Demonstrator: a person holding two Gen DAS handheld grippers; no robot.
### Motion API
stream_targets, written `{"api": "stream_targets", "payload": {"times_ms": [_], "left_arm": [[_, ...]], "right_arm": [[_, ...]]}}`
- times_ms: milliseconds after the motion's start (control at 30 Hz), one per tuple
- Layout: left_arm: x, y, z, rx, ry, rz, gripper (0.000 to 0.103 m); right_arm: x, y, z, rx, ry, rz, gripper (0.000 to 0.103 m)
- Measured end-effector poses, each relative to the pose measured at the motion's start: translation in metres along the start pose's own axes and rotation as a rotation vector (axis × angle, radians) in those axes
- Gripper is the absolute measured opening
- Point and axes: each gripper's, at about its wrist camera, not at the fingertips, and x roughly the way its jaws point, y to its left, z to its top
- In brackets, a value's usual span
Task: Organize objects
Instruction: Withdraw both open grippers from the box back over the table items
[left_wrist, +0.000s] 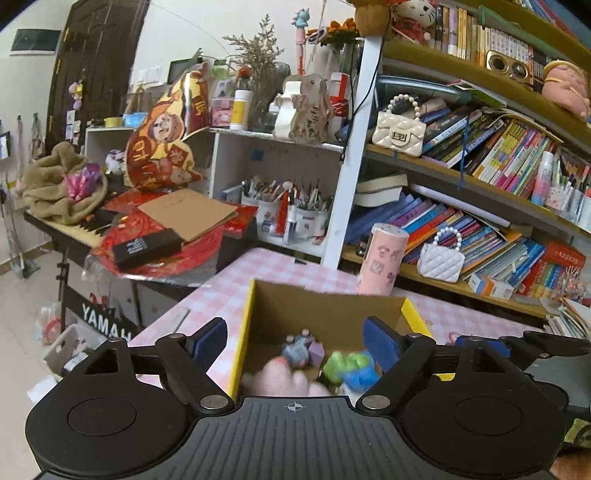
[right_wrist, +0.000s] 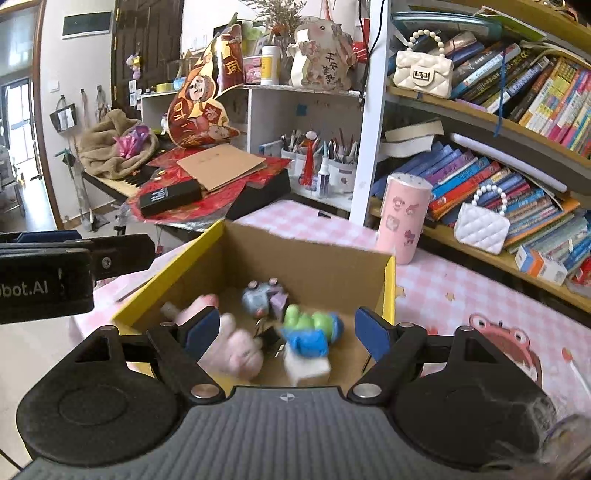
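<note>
The box (right_wrist: 303, 266) is open-topped, with toys (right_wrist: 310, 332) crowding its floor.

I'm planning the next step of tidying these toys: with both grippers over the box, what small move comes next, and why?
Probably lift the right gripper up and back out of the cardboard box. Its jaws stand open and empty, and the pink plush, green-and-blue toy and grey figure already lie inside. The left gripper is open too, so either could fetch the next item.
</note>
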Motion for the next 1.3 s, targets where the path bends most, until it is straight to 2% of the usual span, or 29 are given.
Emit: {"api": "stream_targets", "payload": {"times_ms": [300, 600, 867, 1300], "left_arm": [[-0.04, 0.012, -0.044, 0.001, 0.078, 0.044, 0.083], [-0.069, 0.006, -0.091, 0.05, 0.178, 0.073, 0.083], [-0.083, -0.02, -0.119, 0.095, 0.236, 0.021, 0.083], [-0.072, -0.085, -0.126, 0.217, 0.272, -0.085, 0.083]], "right_arm": [[-0.042, 0.021, -0.051, 0.03, 0.049, -0.008, 0.08], [-0.081, 0.021, -0.107, 0.104, 0.087, -0.084, 0.077], [-0.109, 0.013, -0.144, 0.167, 0.132, -0.143, 0.077], [-0.134, -0.038, -0.177, 0.301, 0.167, -0.261, 0.077]]}}
